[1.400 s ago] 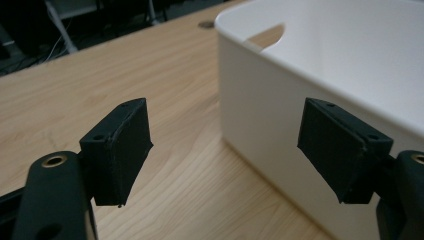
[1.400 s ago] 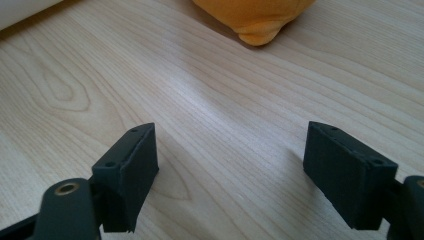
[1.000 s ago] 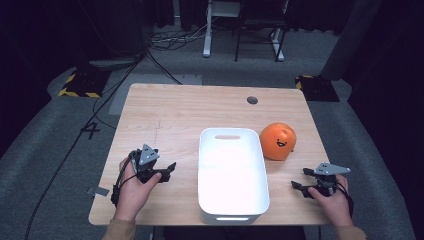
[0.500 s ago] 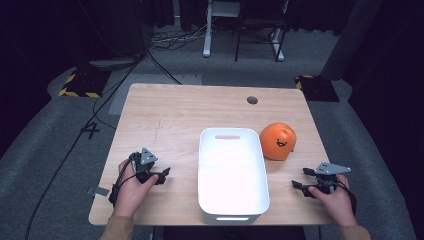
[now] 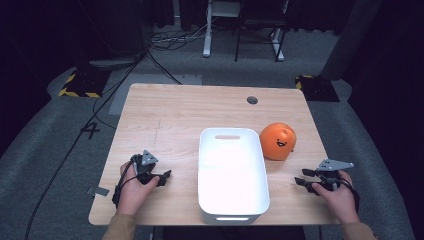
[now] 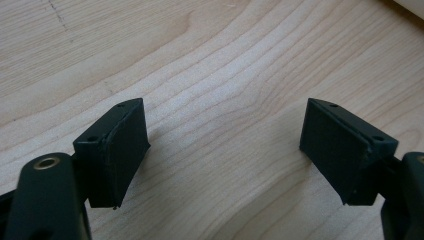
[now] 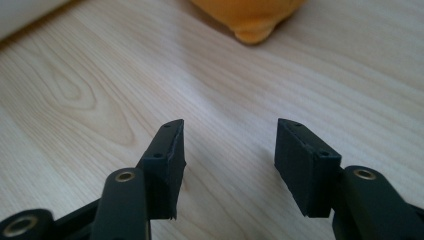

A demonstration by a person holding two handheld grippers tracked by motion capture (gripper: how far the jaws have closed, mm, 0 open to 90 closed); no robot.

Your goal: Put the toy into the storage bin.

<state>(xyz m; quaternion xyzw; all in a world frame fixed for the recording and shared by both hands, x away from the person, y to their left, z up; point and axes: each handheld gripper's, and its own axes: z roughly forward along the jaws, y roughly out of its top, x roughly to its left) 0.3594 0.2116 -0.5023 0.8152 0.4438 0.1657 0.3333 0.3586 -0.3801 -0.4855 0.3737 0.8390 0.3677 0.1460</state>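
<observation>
Dim lab: hazard-taped floor (image 5: 77, 85), trailing cables (image 5: 170, 42).

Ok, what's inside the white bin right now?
The white bin looks empty: its pale floor shows bare in the high view. The orange plush ball sits outside, by its right wall. The inner face of the near wall is hidden by the rim.

Right claw (image 7: 227, 167) just closing, nothing between jaws; bare wooden table (image 7: 90, 95); orange toy (image 7: 250, 17) beyond

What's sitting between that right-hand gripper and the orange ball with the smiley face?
Nothing. In the right gripper view, bare wooden table runs from the open right gripper up to the orange ball. The high view shows the same empty gap.
</observation>
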